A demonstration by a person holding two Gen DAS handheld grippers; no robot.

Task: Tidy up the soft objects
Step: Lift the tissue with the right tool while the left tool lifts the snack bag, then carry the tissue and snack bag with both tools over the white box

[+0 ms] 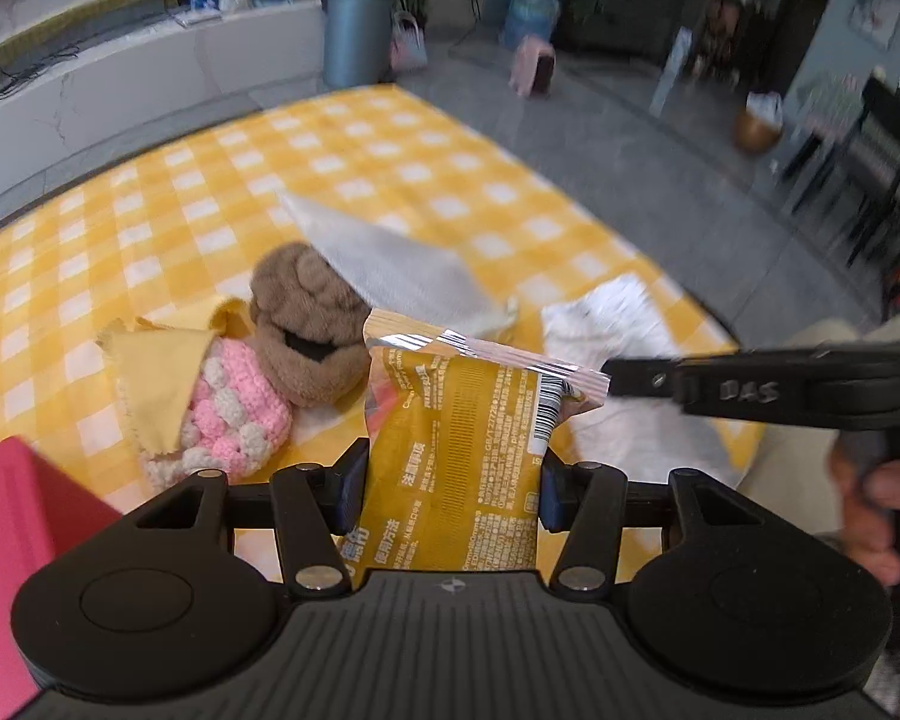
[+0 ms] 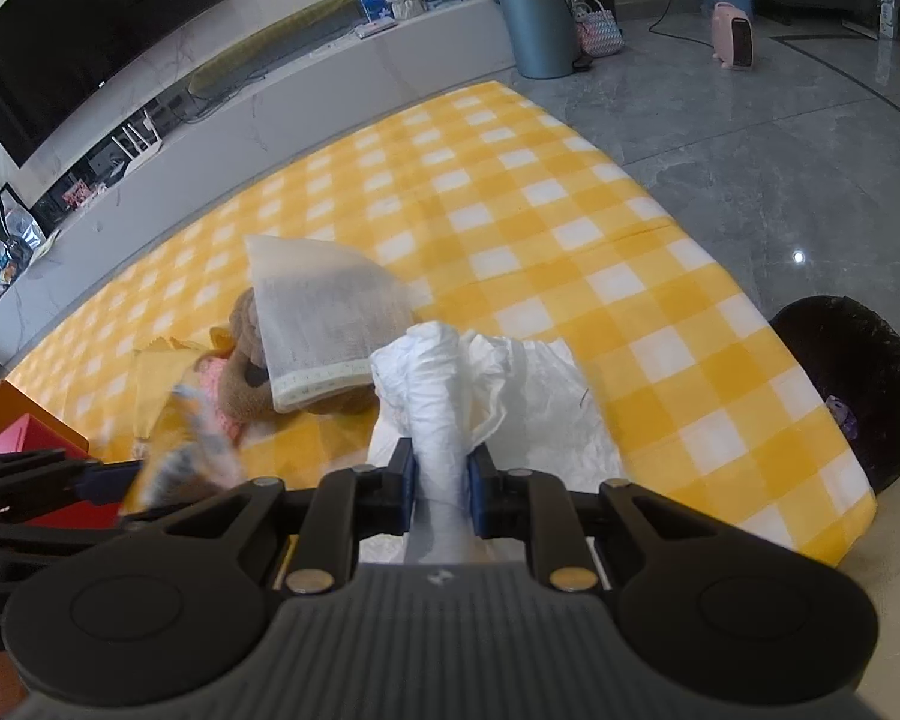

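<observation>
While the left tongs clamp a yellow foil snack packet w/ printed text and a barcode, blue pads pressed on both sides of it, the right tongs are closed on a bunched white crinkly plastic bag, which rises between the pads and spreads out beyond them onto the cloth. In the left wrist view the right tongs come in from the right edge as a black arm, tip right at the packet's silver sealed top corner; touching or not, can't tell. In the right wrist view the packet is a motion-blurred smear at lower left, next to the black left tongs.

Just past the packet: a brown plush teddy bear lying on the yellow-and-white checked cloth. Over its head lies a white gauzy mesh pouch, tilted. Against the bear's left side, a pink-and-white crocheted knit piece, partly covered by a pale yellow fabric square w/ frayed edges.

Near-left corner: a pink-red box, only partly in frame. Right of the cloth's edge, a black round bin on the grey tiled floor.
</observation>
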